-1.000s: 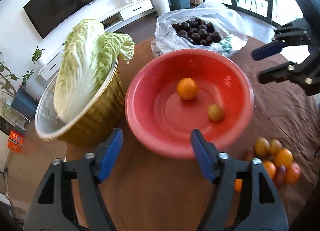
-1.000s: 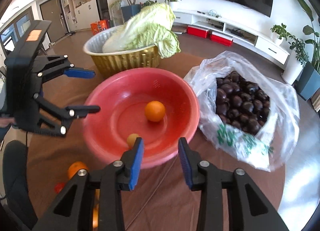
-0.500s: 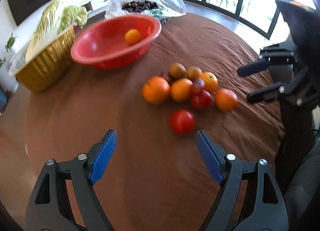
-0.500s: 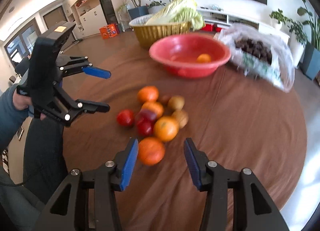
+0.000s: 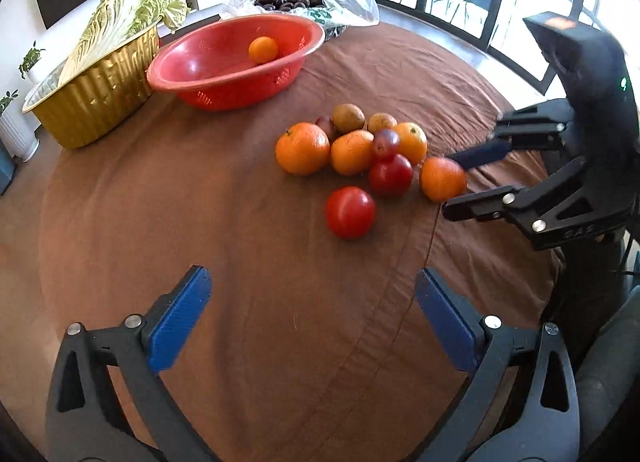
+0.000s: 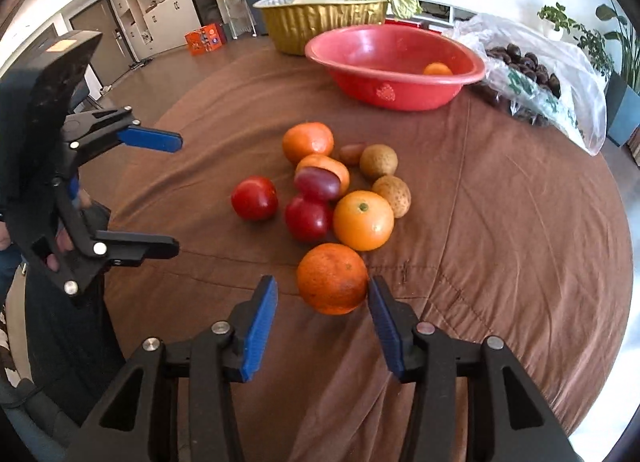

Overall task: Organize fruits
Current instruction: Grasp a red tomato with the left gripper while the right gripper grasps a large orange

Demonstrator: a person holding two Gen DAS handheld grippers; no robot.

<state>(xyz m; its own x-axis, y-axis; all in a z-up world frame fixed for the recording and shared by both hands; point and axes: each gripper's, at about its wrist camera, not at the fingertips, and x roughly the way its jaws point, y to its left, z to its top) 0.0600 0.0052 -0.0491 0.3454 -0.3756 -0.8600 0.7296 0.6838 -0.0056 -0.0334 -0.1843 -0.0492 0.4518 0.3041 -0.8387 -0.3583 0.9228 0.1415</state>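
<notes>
A pile of oranges, red tomatoes and brown fruits (image 5: 360,146) lies on the brown tablecloth. A red basin (image 5: 236,58) at the back holds one orange (image 5: 263,49). My right gripper (image 6: 322,300) is open, its jaws on either side of a dark orange (image 6: 332,278) at the pile's near edge; the right pad touches or nearly touches it. The same orange shows in the left wrist view (image 5: 442,178). My left gripper (image 5: 312,314) is wide open and empty, above bare cloth short of a lone tomato (image 5: 350,211).
A gold tray (image 5: 92,94) with a napa cabbage (image 5: 120,18) stands left of the basin. A plastic bag of dark chestnuts (image 5: 300,2) lies behind the basin. The round table's edge (image 6: 592,342) curves close on the right.
Both grippers pulled back from the red basin to the fruit pile. The right gripper has come around the nearest orange. The left gripper has come lower and nearer the lone tomato.
</notes>
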